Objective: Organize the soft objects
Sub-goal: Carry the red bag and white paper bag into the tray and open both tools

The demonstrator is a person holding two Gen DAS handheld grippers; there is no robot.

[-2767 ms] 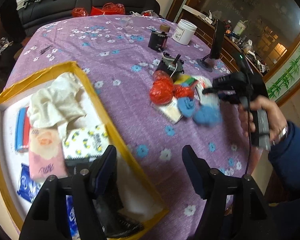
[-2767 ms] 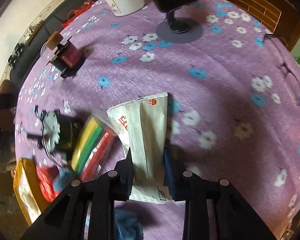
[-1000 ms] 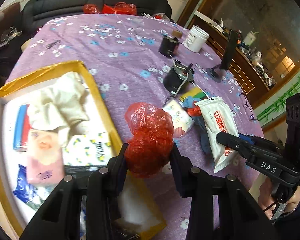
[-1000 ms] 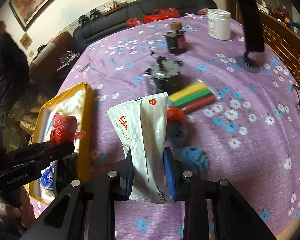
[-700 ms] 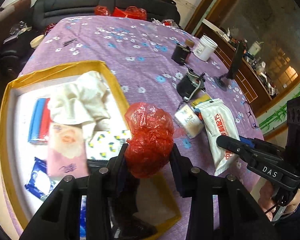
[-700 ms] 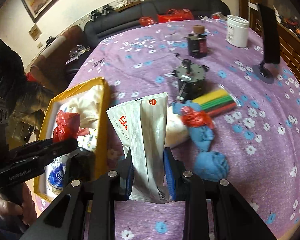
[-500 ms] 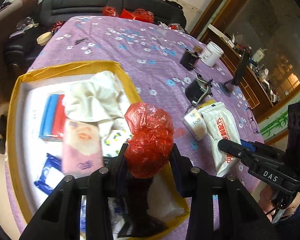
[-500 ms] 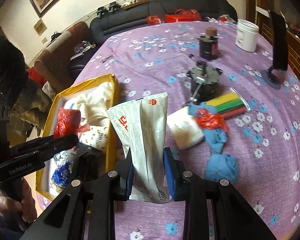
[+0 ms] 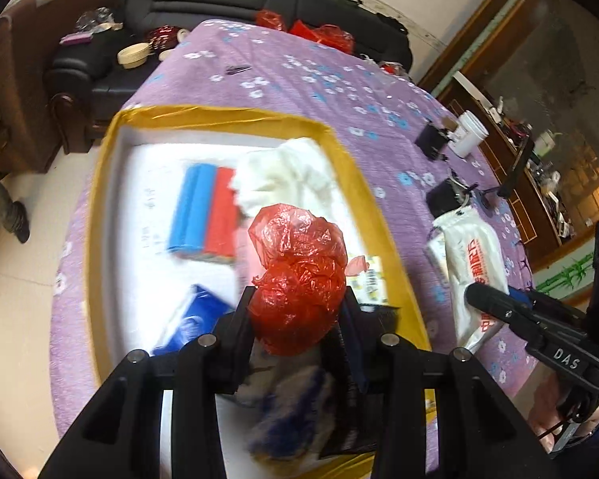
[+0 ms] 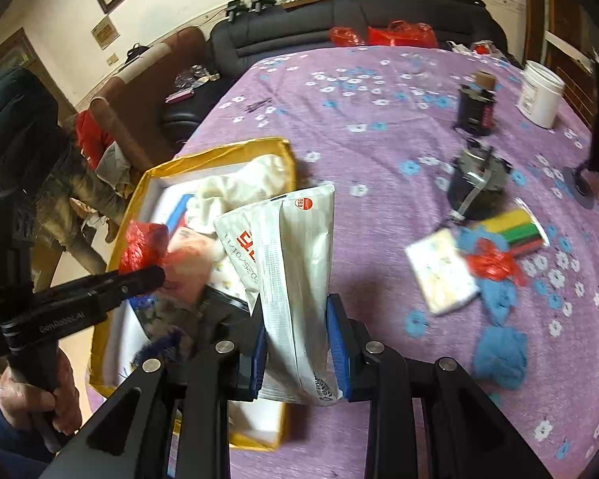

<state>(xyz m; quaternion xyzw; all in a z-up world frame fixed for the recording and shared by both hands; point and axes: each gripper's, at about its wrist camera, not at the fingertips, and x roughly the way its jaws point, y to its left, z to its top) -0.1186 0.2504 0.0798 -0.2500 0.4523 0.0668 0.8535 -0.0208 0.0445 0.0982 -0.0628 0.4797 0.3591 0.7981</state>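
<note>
My left gripper (image 9: 297,311) is shut on a crumpled red plastic bag (image 9: 299,275) and hangs over the yellow-rimmed box (image 9: 215,113). The box holds a white cloth (image 9: 287,171), a blue and red pack (image 9: 205,209), a blue pack (image 9: 191,321) and other soft packs. My right gripper (image 10: 297,335) is shut on a white tissue pack (image 10: 287,263), at the box's (image 10: 215,149) right rim. In the right wrist view the left gripper (image 10: 139,275) with the red bag (image 10: 141,245) is over the box. On the purple cloth lie blue cloths (image 10: 497,351), a red bag scrap (image 10: 493,263) and a pale pack (image 10: 443,271).
A round table with a purple flowered cloth (image 10: 379,127) carries a black motor (image 10: 477,183), a dark jar (image 10: 475,107), a white tub (image 10: 539,94), a coloured strip pack (image 10: 515,231) and a phone stand (image 10: 597,135). A black sofa (image 9: 259,4) stands behind. A person's legs (image 9: 0,203) are at the left.
Both grippers have moved left from the table's middle toward the box, each keeping its load. The red bag now hangs over the box's inside, and the tissue pack reaches its right rim.
</note>
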